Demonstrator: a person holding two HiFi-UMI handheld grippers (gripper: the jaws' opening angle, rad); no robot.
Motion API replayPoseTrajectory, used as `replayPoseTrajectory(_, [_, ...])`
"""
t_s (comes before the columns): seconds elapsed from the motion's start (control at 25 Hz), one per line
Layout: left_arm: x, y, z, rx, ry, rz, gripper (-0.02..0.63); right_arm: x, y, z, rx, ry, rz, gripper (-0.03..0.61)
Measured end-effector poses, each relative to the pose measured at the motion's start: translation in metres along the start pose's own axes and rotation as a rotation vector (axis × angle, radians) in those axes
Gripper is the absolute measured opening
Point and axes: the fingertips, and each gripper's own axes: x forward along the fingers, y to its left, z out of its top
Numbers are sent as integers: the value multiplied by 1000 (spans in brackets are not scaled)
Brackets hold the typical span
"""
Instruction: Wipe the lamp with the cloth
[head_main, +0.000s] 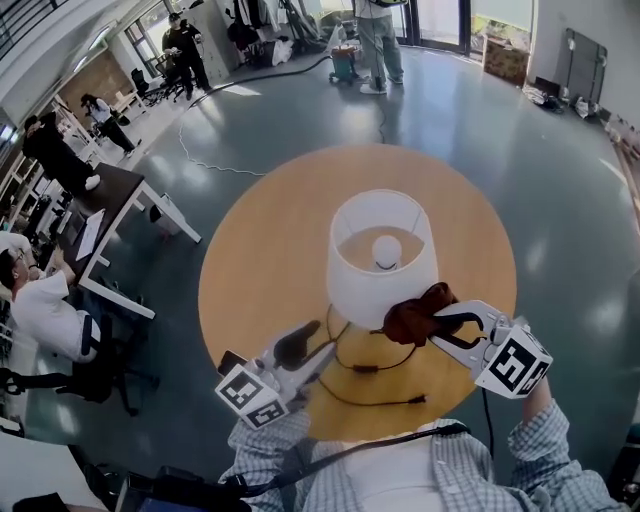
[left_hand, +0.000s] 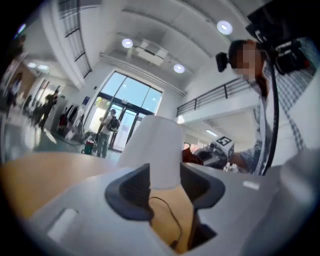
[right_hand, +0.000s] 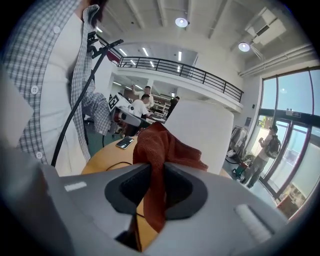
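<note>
Over on the round wooden table (head_main: 250, 260) the lamp (head_main: 380, 265) stands pretty much dead centre, white shade upright, and you can see the bulb (head_main: 387, 250) down inside it from above. Its black cord (head_main: 370, 400) snakes across the tabletop toward the person. The right gripper (head_main: 445, 322) is pinching the rust-brown cloth (head_main: 415, 315), jaws squeezed on a fold with the rest bunched out front, and that bunch looks to be right up against the shade's lower near-right side. The left gripper (head_main: 312, 350) sits low on the near-left of the lamp, apart from the shade, with its jaws spread and nothing gripped; you just see the shade and a bit of cord past them.
</note>
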Motion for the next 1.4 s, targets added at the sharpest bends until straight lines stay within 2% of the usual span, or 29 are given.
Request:
replayPoseTrajectory(0.16, [16, -8, 40, 354, 153, -47, 192, 0, -1, -4, 21, -13, 1, 77])
replayPoseTrajectory(0.24, [23, -10, 57, 498, 224, -79, 216, 1, 0, -4, 29, -18, 0, 78])
replayPoseTrajectory(0.4, [46, -30, 83, 754, 349, -206, 261, -1, 3, -4, 38, -20, -2, 77])
replayPoseTrajectory(0.52, [57, -28, 75, 928, 542, -306, 265, 1, 3, -6, 40, -11, -7, 78])
replayPoseTrajectory(0.6, [65, -21, 70, 1005, 653, -342, 265, 3, 3, -7, 49, -6, -13, 77])
replayPoseTrajectory(0.8, [87, -20, 54, 1133, 834, -434, 265, 4, 4, -8, 70, -7, -20, 77])
replayPoseTrajectory(0.92, [93, -19, 41, 1133, 942, -486, 229, 3, 5, -8, 75, -5, -22, 78])
replayPoseTrajectory(1.0, [97, -22, 36, 1132, 973, -519, 192, 0, 5, -11, 77, -6, -24, 78])
replayPoseTrajectory(1.2, [100, -28, 36, 1162, 889, -551, 183, -2, 5, -15, 109, -23, -45, 78])
replayPoseTrajectory(1.4, [88, -17, 40, 1152, 825, -545, 164, 8, -1, -3, 149, -75, -80, 78])
